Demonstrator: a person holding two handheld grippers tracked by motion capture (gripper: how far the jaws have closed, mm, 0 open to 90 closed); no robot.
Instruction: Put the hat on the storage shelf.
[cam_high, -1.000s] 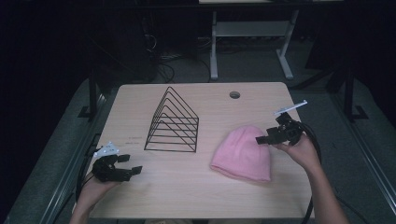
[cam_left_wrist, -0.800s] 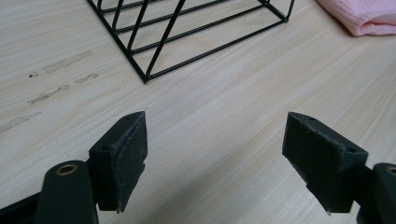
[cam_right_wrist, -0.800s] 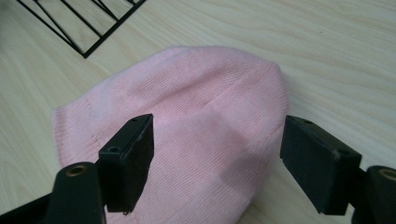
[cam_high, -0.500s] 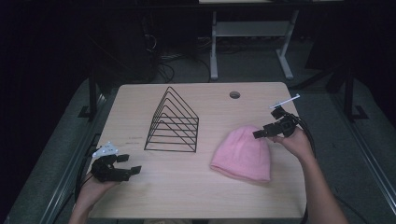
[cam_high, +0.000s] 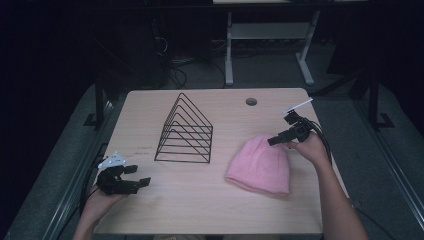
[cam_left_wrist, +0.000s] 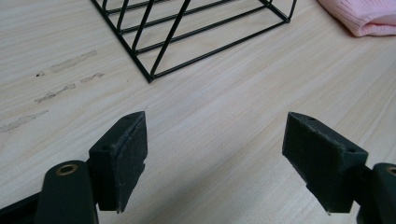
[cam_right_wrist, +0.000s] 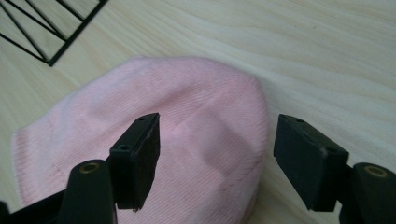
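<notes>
A: Lower left of the high view – what's the left gripper (cam_high: 134, 182) doing?
B: Jaws wide, nothing between them, low over the table (cam_high: 200, 200). The rack (cam_high: 186, 131) stands at centre, up and right of it.
A: And further right?
B: The hat (cam_high: 260, 164) lies flat, right of centre. The right gripper (cam_high: 276, 140) sits at its upper right edge – jaws have just been closing but are wide, over the crown, not pressing it
</notes>
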